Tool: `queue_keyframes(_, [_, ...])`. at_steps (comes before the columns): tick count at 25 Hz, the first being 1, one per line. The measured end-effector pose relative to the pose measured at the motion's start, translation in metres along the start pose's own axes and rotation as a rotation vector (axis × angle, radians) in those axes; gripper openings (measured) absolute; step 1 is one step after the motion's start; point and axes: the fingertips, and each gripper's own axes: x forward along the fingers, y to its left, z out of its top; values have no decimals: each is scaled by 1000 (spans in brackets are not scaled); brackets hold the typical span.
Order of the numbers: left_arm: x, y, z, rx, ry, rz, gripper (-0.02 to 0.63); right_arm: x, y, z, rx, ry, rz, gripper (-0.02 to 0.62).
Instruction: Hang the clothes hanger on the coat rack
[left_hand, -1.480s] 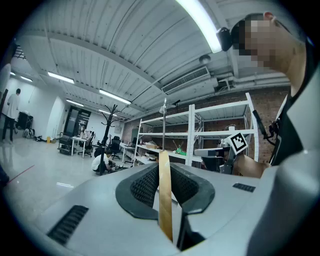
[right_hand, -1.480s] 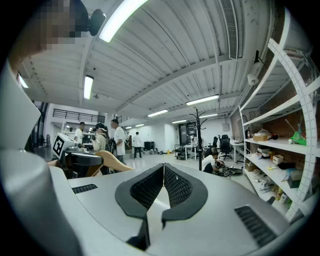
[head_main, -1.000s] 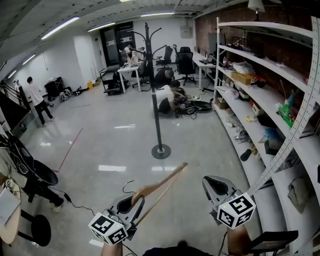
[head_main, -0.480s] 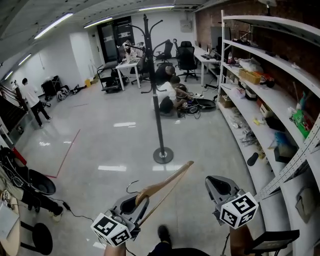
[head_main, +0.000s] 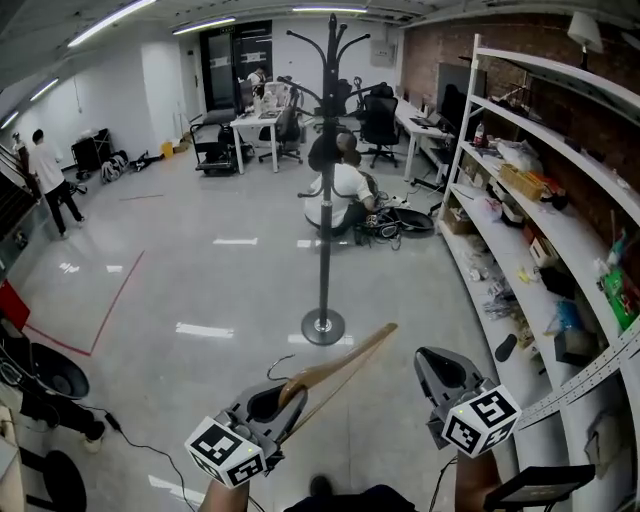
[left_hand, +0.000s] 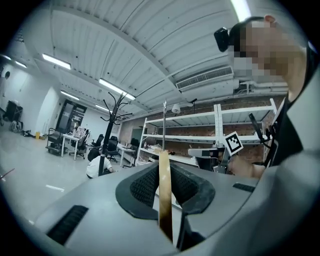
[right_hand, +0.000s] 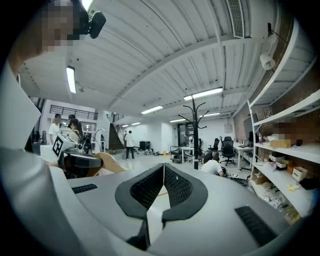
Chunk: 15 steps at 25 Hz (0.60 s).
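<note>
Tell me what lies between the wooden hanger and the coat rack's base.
Only bare glossy floor separates the hanger from the coat rack base, as the head view shows.

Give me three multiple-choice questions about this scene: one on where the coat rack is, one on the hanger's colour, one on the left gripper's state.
1. The coat rack stands: A on the open floor ahead; B on a shelf; C against the left wall.
2. The hanger is: A blue; B wood-brown; C white.
3. The left gripper is: A open, empty; B shut on a cable; C shut on the hanger.
Answers: 1 A, its round base sits on bare floor; 2 B, tan wood shows; 3 C, its jaws clamp the wooden bar.
</note>
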Motion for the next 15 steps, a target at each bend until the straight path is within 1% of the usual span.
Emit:
queue_keyframes(4, [14, 30, 4, -14, 7, -16, 52, 32, -5, -3, 3, 30, 0, 8])
queue_keyframes(9, [52, 71, 10, -5, 23, -20, 52, 77, -34, -7, 20, 36, 5, 8])
queue_keyframes(12, [81, 97, 12, 11, 34, -10, 52, 112, -58, -8, 31, 19, 22, 8])
queue_keyframes(15, [125, 129, 21, 20, 38, 4, 52, 155, -101, -1, 27, -9, 41, 8])
